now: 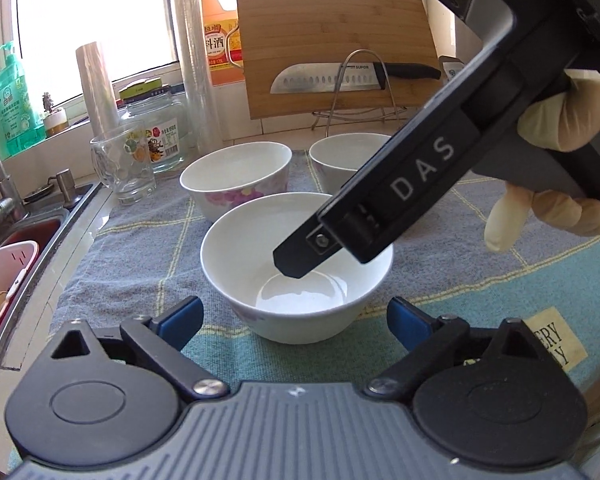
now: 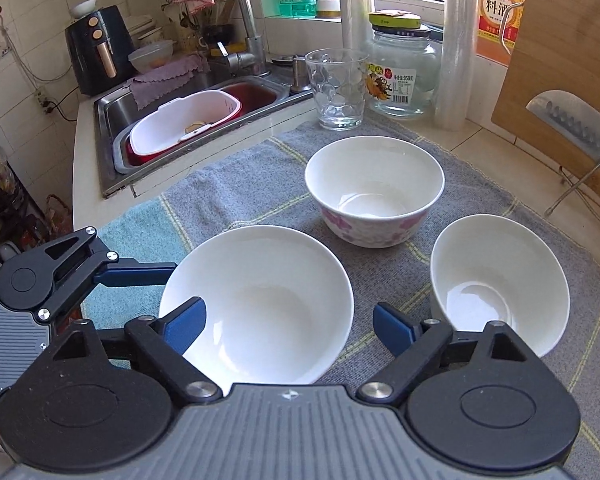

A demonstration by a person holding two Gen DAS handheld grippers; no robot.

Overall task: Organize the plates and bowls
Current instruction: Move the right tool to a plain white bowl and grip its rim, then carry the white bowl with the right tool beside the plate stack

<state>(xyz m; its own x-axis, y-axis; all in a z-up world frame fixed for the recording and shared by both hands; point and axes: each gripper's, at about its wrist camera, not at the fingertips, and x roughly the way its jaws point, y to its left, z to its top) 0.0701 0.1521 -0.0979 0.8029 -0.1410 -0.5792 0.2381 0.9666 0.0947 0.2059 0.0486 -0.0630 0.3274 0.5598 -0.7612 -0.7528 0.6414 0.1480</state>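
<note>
Three white bowls stand on a grey-and-teal cloth [image 1: 132,248]. The near plain bowl [image 1: 236,264] [image 2: 260,304] sits between the blue-padded fingers of my left gripper [image 1: 296,322], which is open with gaps on both sides. One finger [image 1: 296,260] of my right gripper reaches down over this bowl's inside. In the right wrist view my right gripper [image 2: 290,330] is open, its left pad over the bowl's left side and its right pad past the rim. A flowered bowl [image 1: 236,176] [image 2: 374,192] and another plain bowl [image 1: 340,156] [image 2: 500,280] stand behind.
A glass cup [image 2: 336,88], a jar [image 2: 404,76] and two rolls of wrap [image 1: 192,72] line the back. A cutting board [image 1: 332,40] with a knife [image 1: 328,78] leans on a wire rack. The sink [image 2: 112,120] holds a white basin [image 2: 188,120]. A gloved hand [image 1: 560,120] grips the right tool.
</note>
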